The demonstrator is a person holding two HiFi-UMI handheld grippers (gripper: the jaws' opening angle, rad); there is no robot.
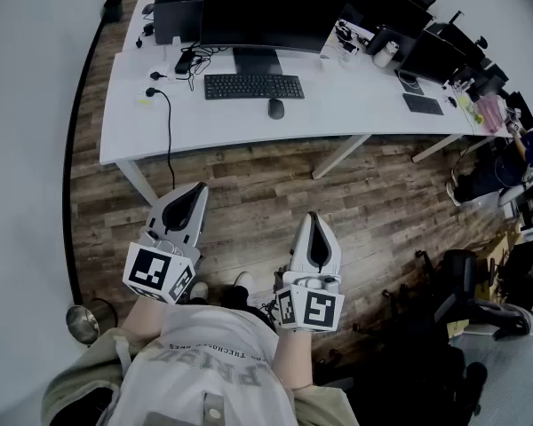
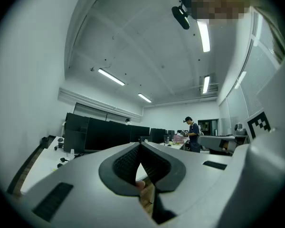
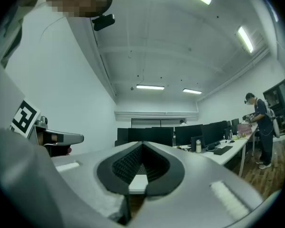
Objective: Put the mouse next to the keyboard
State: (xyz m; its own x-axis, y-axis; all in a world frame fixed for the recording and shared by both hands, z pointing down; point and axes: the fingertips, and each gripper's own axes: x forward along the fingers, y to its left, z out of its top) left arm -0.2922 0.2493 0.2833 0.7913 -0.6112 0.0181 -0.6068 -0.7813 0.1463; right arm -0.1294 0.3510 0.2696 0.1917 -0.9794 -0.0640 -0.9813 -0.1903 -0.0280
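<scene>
- Left gripper (image 1: 199,188): jaws clenched, tips together, nothing between them. I hold it level over the wooden floor (image 1: 249,193), short of the table's front edge.
- Right gripper (image 1: 313,216): jaws clenched, tips together, nothing between them. It is level too, beside the left gripper and a little nearer to me.
- Mouse (image 1: 275,108): dark, lying on the white table (image 1: 355,105), just in front of the right end of the keyboard (image 1: 253,86). It is near the keyboard but not touching it, and well apart from both of my grippers.
- Keyboard: black, lying flat and square to the table's front edge, directly in front of the stand of the monitor (image 1: 268,14).
- Cable (image 1: 170,127): black, running from a plug near the table's left end down over the front edge towards the floor.
- Bin (image 1: 83,322): a metal one standing on the floor at my left, near the wall.
- Both gripper views look over the closed jaws towards a row of dark screens. The mouse cannot be made out in either view.
</scene>
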